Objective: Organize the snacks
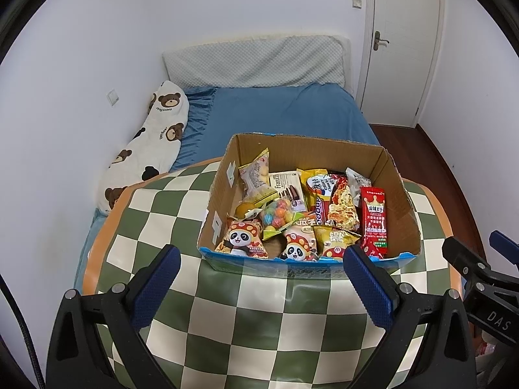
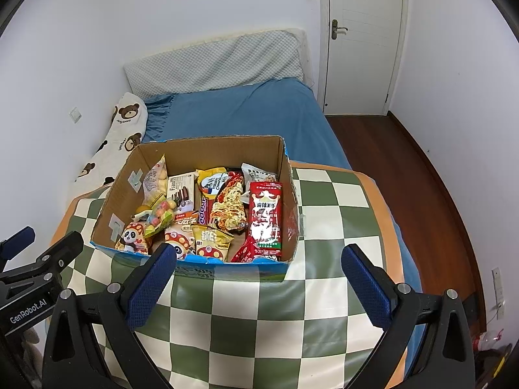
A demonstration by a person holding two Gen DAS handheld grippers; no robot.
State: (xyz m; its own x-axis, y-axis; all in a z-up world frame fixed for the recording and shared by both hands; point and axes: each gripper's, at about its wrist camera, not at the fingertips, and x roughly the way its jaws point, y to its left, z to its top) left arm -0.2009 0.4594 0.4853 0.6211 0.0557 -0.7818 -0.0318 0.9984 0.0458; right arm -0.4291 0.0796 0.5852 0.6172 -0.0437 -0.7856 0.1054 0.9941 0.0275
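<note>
An open cardboard box (image 1: 223, 191) (image 2: 123, 191) stands on a green-and-white checkered table (image 1: 253, 317) (image 2: 259, 317). It holds several snack packets, among them a red spicy-strip packet (image 1: 374, 220) (image 2: 266, 217), panda packets (image 1: 241, 238) (image 2: 133, 236) and a bag of coloured candies (image 1: 279, 215). My left gripper (image 1: 261, 256) is open and empty, just in front of the box's near wall. My right gripper (image 2: 259, 256) is open and empty, in front of the box's near right corner. Each gripper shows at the edge of the other's view.
A bed with a blue sheet (image 1: 279, 110) (image 2: 246, 110), a grey padded headboard cushion (image 1: 256, 61) and a bear-print pillow (image 1: 152, 142) lies behind the table. A white door (image 1: 405, 39) (image 2: 360, 32) and wooden floor (image 2: 405, 168) are to the right.
</note>
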